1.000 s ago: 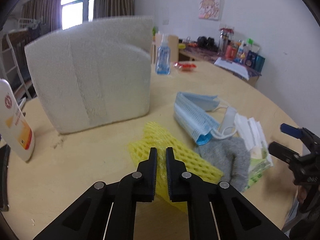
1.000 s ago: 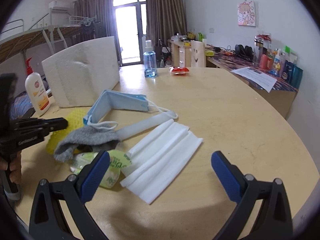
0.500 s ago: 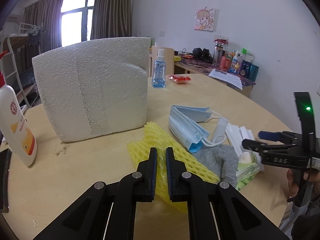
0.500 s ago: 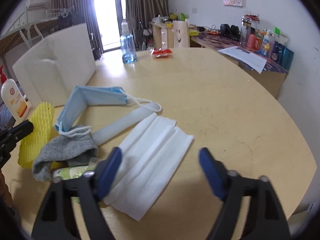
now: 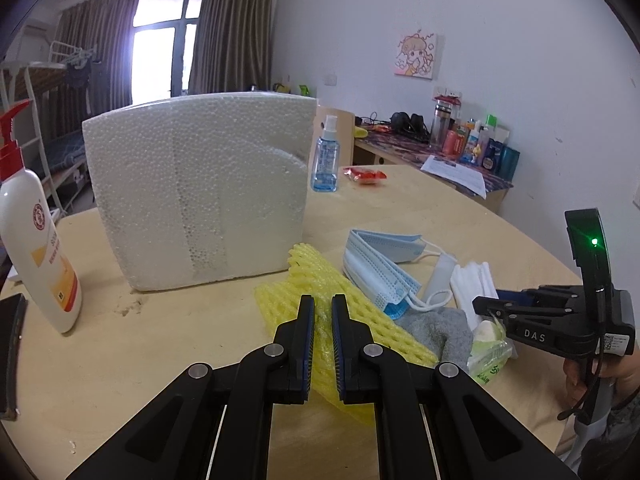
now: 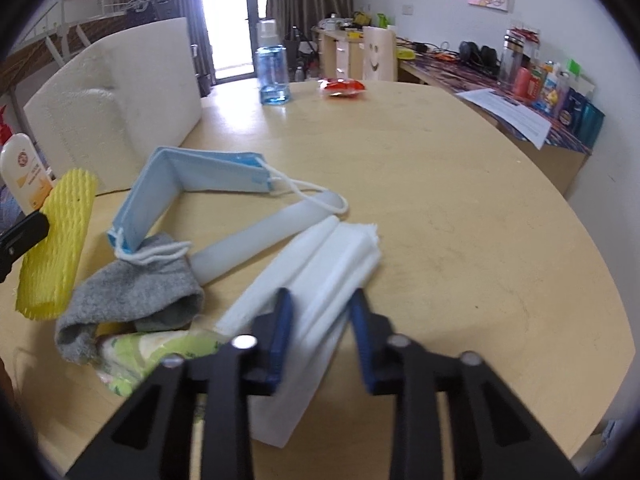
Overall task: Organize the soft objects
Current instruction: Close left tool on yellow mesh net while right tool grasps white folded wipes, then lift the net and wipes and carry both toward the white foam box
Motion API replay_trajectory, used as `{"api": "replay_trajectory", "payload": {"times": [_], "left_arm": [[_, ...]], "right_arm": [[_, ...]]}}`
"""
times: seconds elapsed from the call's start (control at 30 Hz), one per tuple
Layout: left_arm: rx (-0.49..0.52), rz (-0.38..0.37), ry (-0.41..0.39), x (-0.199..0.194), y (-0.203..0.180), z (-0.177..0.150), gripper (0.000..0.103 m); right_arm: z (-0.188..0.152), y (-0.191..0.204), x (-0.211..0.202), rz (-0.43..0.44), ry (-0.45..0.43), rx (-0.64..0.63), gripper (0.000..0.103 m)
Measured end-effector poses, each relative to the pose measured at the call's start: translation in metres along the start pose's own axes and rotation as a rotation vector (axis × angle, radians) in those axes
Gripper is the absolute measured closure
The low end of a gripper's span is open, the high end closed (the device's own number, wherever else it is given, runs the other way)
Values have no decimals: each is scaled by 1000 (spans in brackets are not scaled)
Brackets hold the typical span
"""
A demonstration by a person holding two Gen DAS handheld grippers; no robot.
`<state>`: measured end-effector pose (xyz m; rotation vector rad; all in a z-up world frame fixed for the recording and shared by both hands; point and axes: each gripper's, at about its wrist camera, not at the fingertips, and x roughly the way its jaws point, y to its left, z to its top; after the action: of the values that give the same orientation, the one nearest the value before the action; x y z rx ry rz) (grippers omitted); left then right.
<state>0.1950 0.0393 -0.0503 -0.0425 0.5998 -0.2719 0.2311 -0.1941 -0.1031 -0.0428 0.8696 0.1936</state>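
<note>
Right wrist view: closing in on the folded white cloth (image 6: 320, 280) at lower centre of the frame, right gripper (image 6: 320, 316) with jaws just drawn inward from wide, blue pads now on either flank of the bunched folds and apparently pinching them. Heaped at left of the same frame: grey sock (image 6: 132, 296), blue face masks (image 6: 188, 184) bent in an angle, a pale plastic strip (image 6: 260, 236), a green tissue pack (image 6: 140, 352) under the sock, yellow foam net (image 6: 56, 240) at the far left edge.

Left wrist view: at lower centre, left gripper (image 5: 322, 312) nearly closed, narrow gap only, poised over the yellow foam net; net seen between and beneath the fingers, a firm hold not confirmed. Behind, at upper left, a white foam block (image 5: 200, 192); lotion bottle (image 5: 32, 248) at the left edge; spray bottle (image 5: 326, 160) beyond on the wooden table (image 5: 420, 208).

Sorting judged barely begun: soft items jumbled in one overlapping pile, nothing set apart or stacked. Left to do: lifting out the cloth, separating sock, masks, net and tissues, placing each in order.
</note>
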Motion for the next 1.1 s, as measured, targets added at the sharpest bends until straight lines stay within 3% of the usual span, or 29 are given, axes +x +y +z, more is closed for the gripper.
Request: {"api": "replay_trajectory", "payload": {"times": [0.17,0.6,1.1], "left_arm": [[-9,0,-6,-2,2,0,94],[34,-14,-51,-15,-10,-1,94],[76,28,-185,-89,-41,3,94]], "right_arm": [[2,-8,-4,58,-21,34,87],[7,-25,-50,77,-155,63,92],[-4,-13,-122,139,-338,0,92]]}}
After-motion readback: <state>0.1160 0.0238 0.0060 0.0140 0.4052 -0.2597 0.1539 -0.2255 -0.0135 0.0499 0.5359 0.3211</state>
